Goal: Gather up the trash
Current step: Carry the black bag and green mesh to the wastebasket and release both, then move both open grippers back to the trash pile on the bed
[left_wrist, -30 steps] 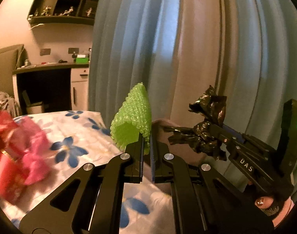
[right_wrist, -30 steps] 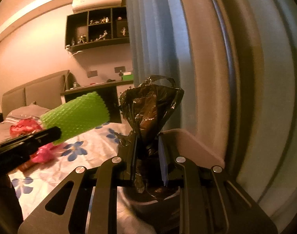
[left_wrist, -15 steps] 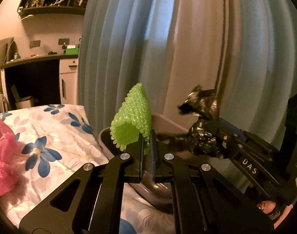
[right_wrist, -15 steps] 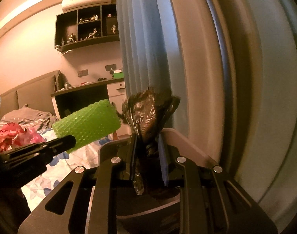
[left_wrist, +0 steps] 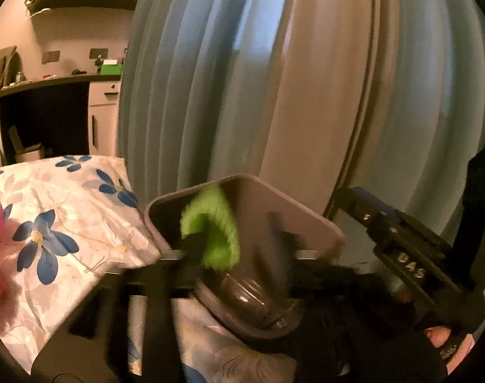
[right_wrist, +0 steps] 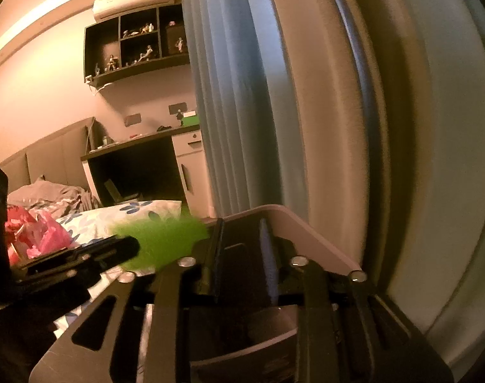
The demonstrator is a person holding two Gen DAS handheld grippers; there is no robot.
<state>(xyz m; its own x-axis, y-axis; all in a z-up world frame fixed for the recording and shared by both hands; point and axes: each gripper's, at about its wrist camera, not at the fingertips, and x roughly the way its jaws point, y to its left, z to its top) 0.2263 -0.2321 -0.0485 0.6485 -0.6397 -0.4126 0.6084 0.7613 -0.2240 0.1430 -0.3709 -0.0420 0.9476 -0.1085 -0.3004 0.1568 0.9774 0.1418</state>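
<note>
In the left wrist view, the left tongs [left_wrist: 239, 249] are standing spread, having just been opening, with the blurred green foam net [left_wrist: 215, 226] loose between them over the mouth of the pink bin [left_wrist: 306, 217] beside the floral bedspread [left_wrist: 67, 210]. In the right wrist view, the right tongs [right_wrist: 240, 255] have been opening too and are holding nothing above that bin [right_wrist: 309, 233], while the green foam net [right_wrist: 159, 239] is showing at the left tongs' tip.

Bin [left_wrist: 319, 223]: stands against the bed's [left_wrist: 67, 210] edge, in front of the curtain [left_wrist: 210, 79].
Foam piece [left_wrist: 216, 223]: over the bin's opening, at its left side.
Left gripper [left_wrist: 239, 255]: above the bin's near rim.
Right gripper [right_wrist: 239, 255]: above the bin, right of the foam piece.
Crumpled wrappers [right_wrist: 35, 236]: on the bed, left of both grippers.
Desk [right_wrist: 140, 146]: behind the bed, left of the curtain.
Shelf [right_wrist: 137, 44]: on the wall above the desk.
</note>
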